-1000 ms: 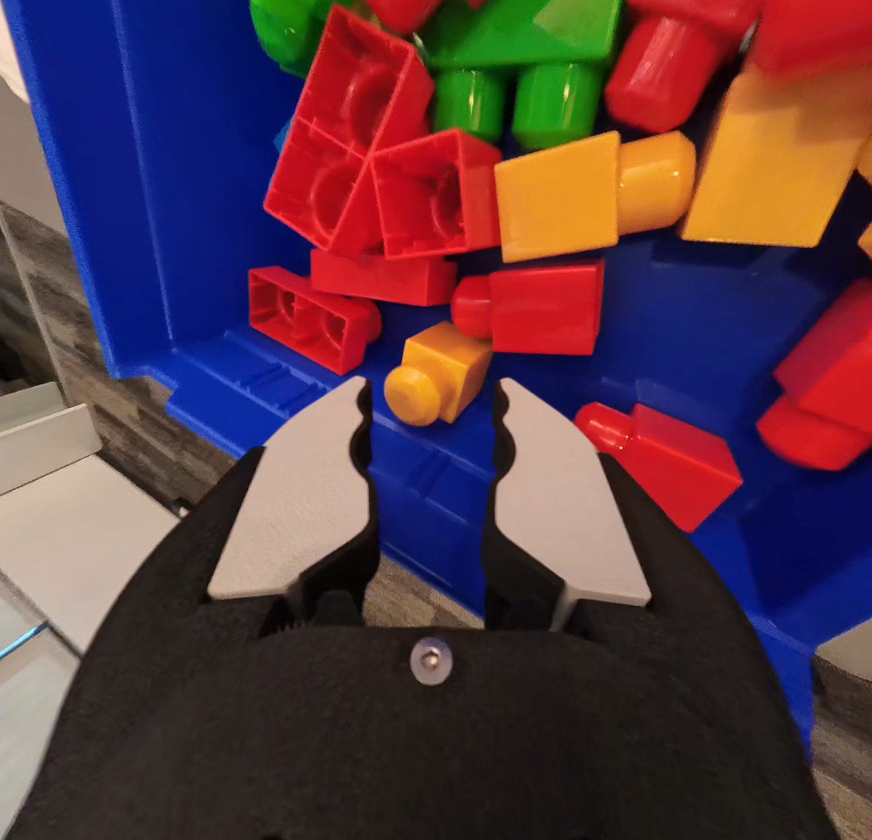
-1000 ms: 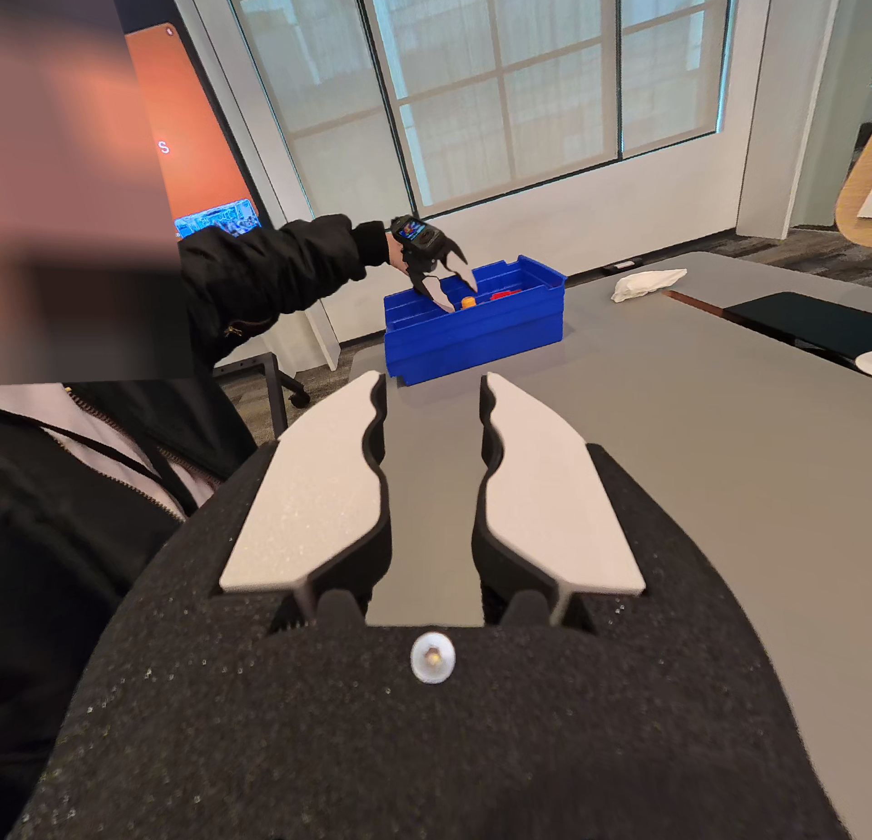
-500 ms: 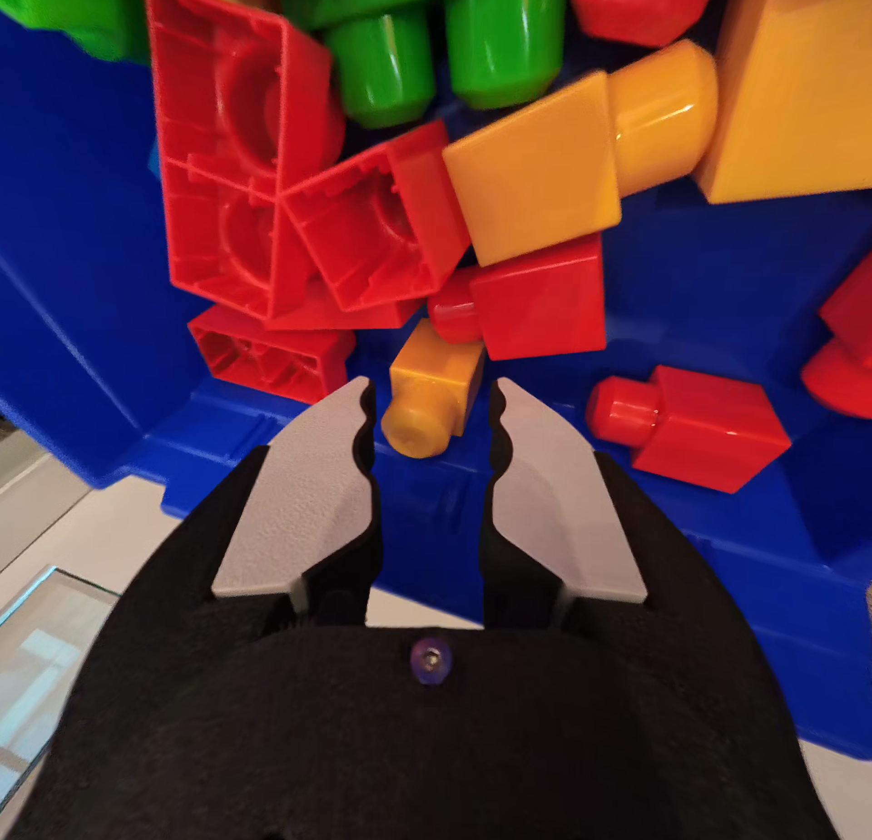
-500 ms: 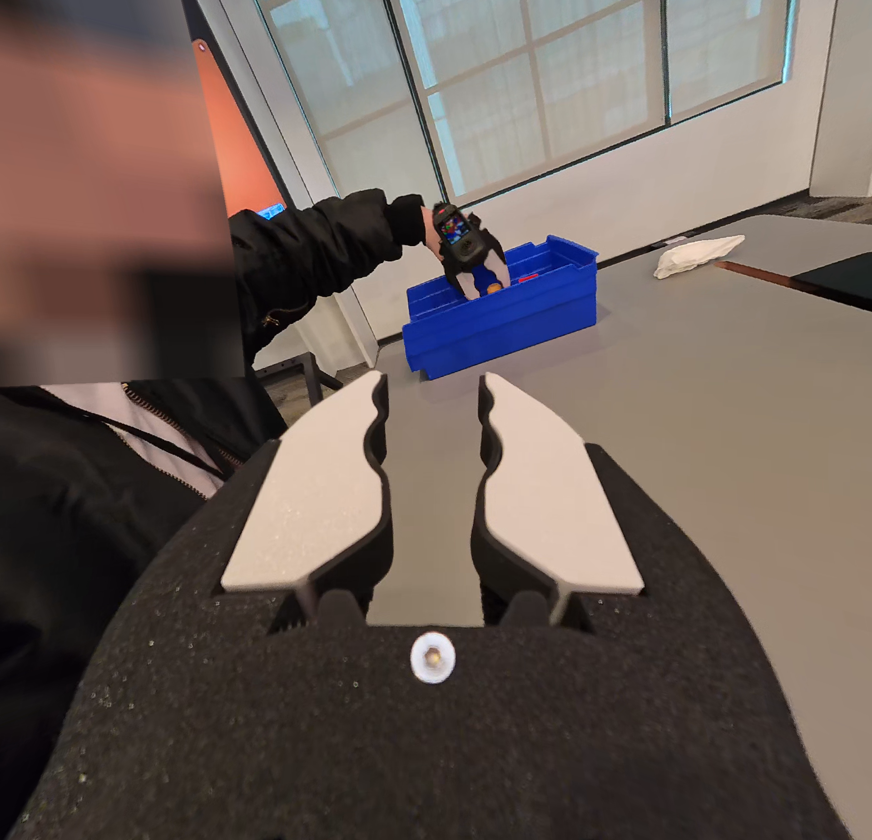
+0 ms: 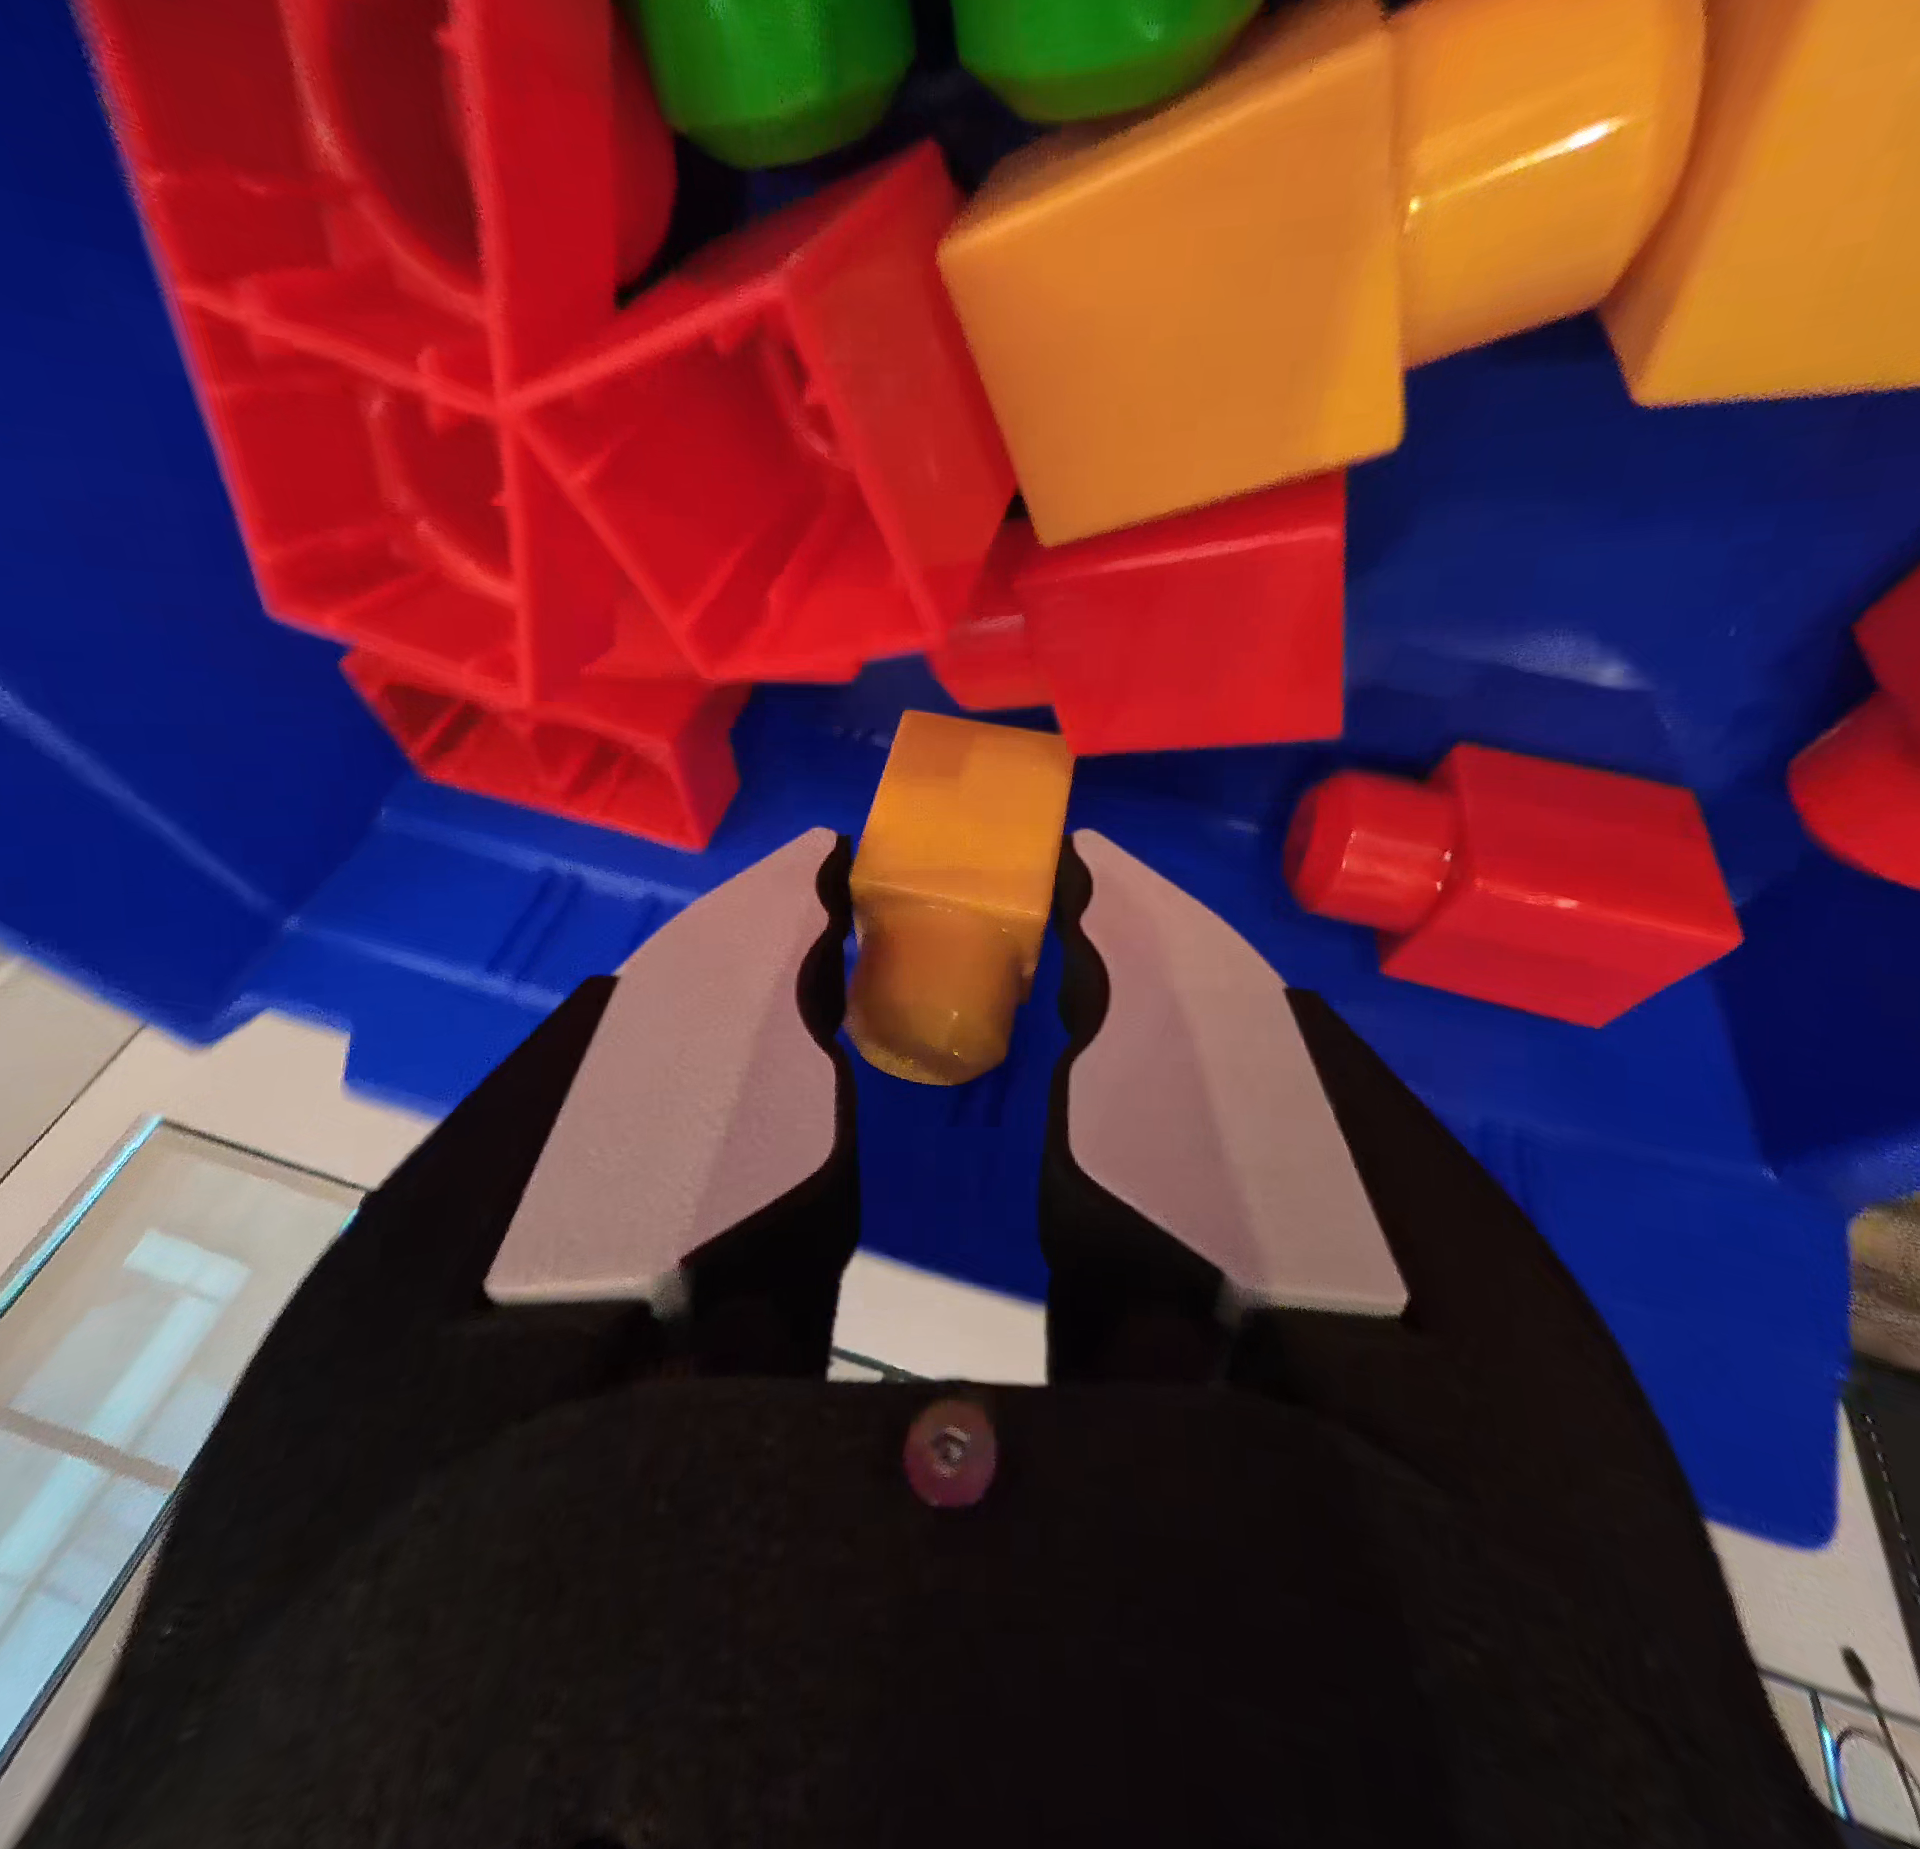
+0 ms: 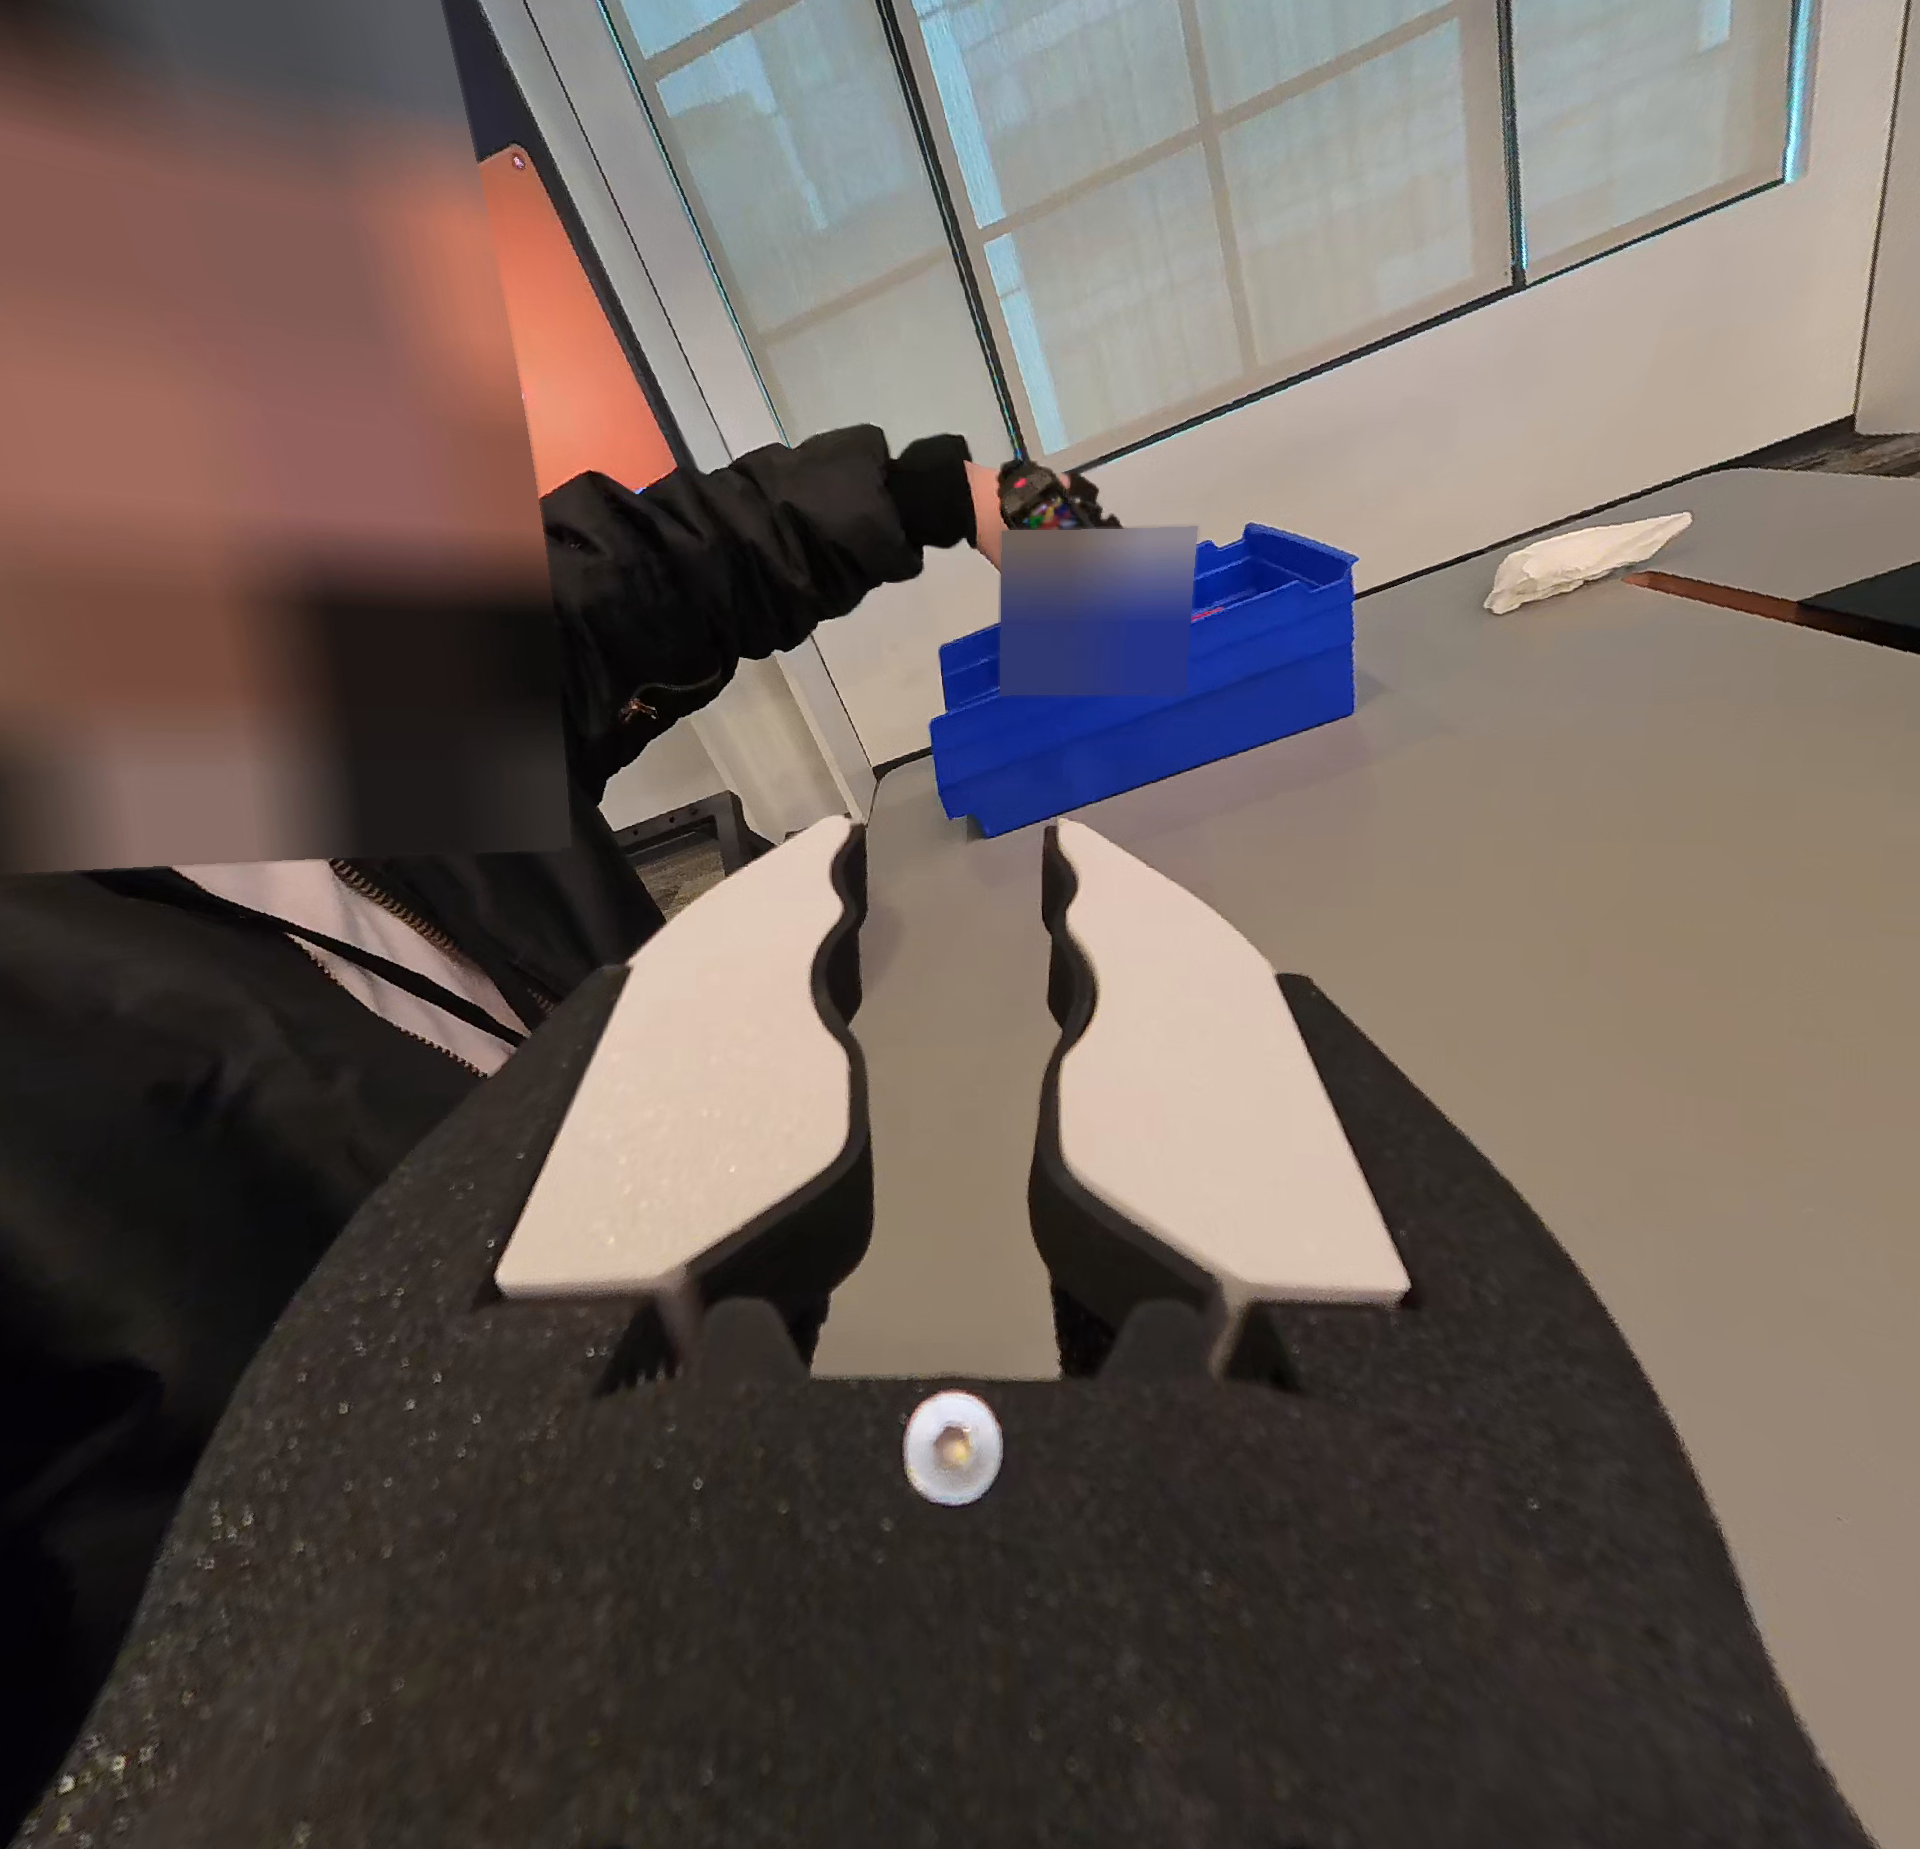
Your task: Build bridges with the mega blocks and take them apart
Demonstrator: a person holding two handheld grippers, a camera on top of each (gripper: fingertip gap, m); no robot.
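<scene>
Left gripper (image 5: 951,854): fingers (image 5: 717,1020) straddle a small orange one-stud block (image 5: 956,895) inside the blue bin (image 5: 187,656). Whether the pads press its sides or stand just off them, I cannot tell; gap is very narrow, view is motion-blurred.

Risks, as judged:
- Block lies on its side, stud toward the camera. Fingers meet the square body near their tips only, so a shallow hold could let it pivot or pop out on lifting.
- A red one-stud block (image 5: 1174,636) sits touching or just behind the orange one; the red pile (image 5: 540,428) of upturned hollow bricks leans close on the left. Dragging out at an angle could snag these and tumble the heap.
- Glossy plastic on a smooth pad: slip likely if squeeze is light.

Block looks: small, orange-yellow, shiny, a cube body with one rounded stud, clean edges. It lies on the bin floor close to the near wall, in front of the pile. Larger orange block (image 5: 1174,313), green studs (image 5: 779,33) and another red block (image 5: 1527,885) lie around it.

Right gripper (image 6: 951,854): fingers parted, holding nothing, hovering over the grey desk (image 6: 1455,968), well apart from the bin. No bridge started in view.
</scene>
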